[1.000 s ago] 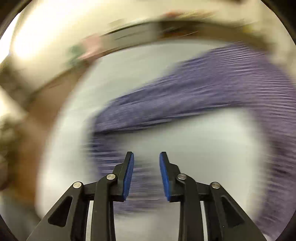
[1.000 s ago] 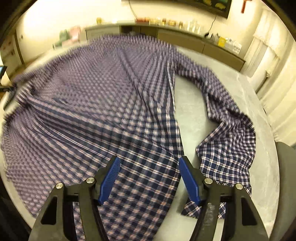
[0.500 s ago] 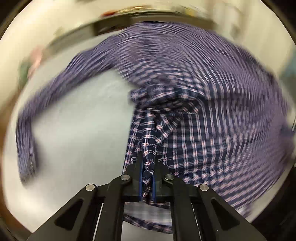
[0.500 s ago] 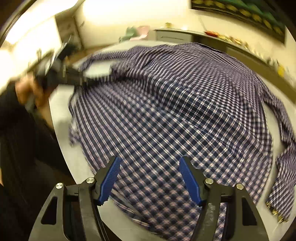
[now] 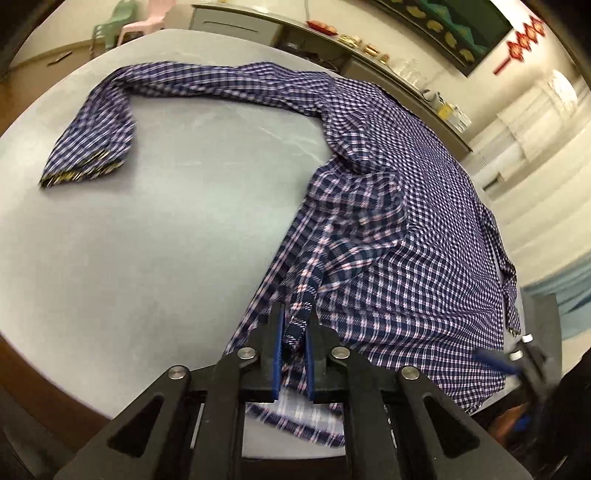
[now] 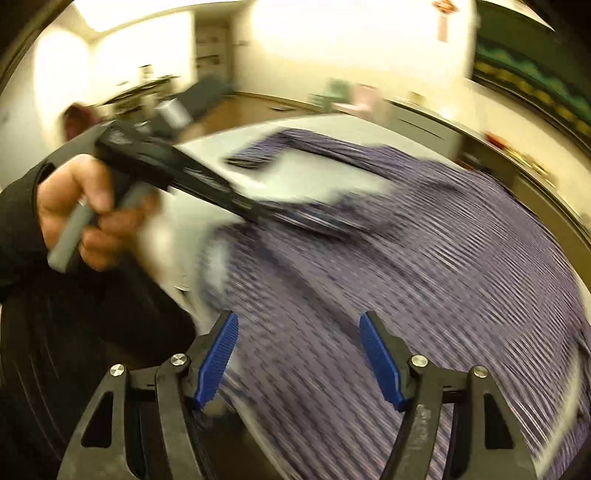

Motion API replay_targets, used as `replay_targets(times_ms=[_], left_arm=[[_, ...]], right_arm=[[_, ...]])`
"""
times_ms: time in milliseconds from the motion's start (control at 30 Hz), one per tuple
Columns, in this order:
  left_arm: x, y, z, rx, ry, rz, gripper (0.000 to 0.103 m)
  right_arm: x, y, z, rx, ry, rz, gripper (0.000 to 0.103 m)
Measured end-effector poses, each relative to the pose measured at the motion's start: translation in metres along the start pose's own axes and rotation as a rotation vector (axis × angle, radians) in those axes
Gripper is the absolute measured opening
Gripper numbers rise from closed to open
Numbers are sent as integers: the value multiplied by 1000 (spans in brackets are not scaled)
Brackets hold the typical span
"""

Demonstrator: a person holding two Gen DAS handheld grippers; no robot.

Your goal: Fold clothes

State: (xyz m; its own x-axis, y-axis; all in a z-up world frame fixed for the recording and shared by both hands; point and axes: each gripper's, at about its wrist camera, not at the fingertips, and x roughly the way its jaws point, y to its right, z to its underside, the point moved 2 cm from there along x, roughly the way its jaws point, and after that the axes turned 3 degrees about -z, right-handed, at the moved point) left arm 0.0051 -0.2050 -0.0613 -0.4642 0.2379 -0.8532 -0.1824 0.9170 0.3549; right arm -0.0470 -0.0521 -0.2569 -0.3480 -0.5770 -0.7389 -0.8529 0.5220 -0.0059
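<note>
One shirt (image 5: pixel 399 236) on the counter (image 5: pixel 155 236), and it's a navy check with pink and white lines, long-sleeved, spread wide across the grey top. The body lies rumpled on the right side of the left wrist view, with a knot of creases bunched near the middle. One sleeve (image 5: pixel 192 83) runs off along the far edge, bends, and ends in a flat cuff (image 5: pixel 86 164) with a yellowish rim, lying well apart from the body. A second sleeve trails down the far right edge of the counter.

Two tools in play. The left tool (image 5: pixel 294 345) is clenched on a pinch of the shirt's near edge, the cloth squeezed up between its two blue pads (image 5: pixel 277 354). In the right wrist view that same tool shows from the side, gripped in a hand (image 6: pixel 79 214) in a dark sleeve, reaching in over the fabric.

The right tool (image 6: pixel 297 360) is released, its two blue pads spread wide with nothing between them, hanging over the near part of the shirt. That view is badly smeared, so the check pattern reads only as streaks.

Behind, two plastic chairs (image 5: pixel 125 27) stand by the wall, one green, one pink.
</note>
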Motion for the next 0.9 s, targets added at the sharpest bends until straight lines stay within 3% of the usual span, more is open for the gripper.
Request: replay_targets(times_ms=[67,100,167,233,267,333,400,500,533,567,633,767,833,900], left_arm=[[-7,-11,15,-34,-7,-7,6],[-9,-15,19,-30,-1,-38,6],[-13,-10,25,-1,35,-75,7],[-15,4,17,56,100,-108,11],[-17,12,13,85,132,-124,16],[-19,34,7,168,174,-130,43],[-11,54,1,245,186,-146,47],[22,75,-14,321,156,-214,44],[36,74,-21,318,128,-247,20],[50,62,-25,273,78,-274,3],[51,36,-31,157,65,-268,1],[13,-41,-24,-176,109,-222,1],[6,-59,-20,-226,117,-258,2],[-1,-52,-26,-199,155,-283,5]], right_arm=[[16,-8,2,-6,-54,-2,69],[28,-4,6,8,-86,-3,60],[39,8,18,57,-133,-41,52],[33,19,24,100,-132,-100,52],[26,29,26,141,-129,-145,52],[7,45,28,193,-82,-143,52],[-10,75,35,261,-30,-83,53],[-14,125,50,385,-49,86,53],[-13,137,56,408,-69,134,53],[-10,150,62,426,-97,170,53],[-7,161,69,432,-145,207,53],[-21,167,91,410,-198,226,53],[-27,165,100,380,-220,223,54],[-29,170,104,379,-251,195,55]])
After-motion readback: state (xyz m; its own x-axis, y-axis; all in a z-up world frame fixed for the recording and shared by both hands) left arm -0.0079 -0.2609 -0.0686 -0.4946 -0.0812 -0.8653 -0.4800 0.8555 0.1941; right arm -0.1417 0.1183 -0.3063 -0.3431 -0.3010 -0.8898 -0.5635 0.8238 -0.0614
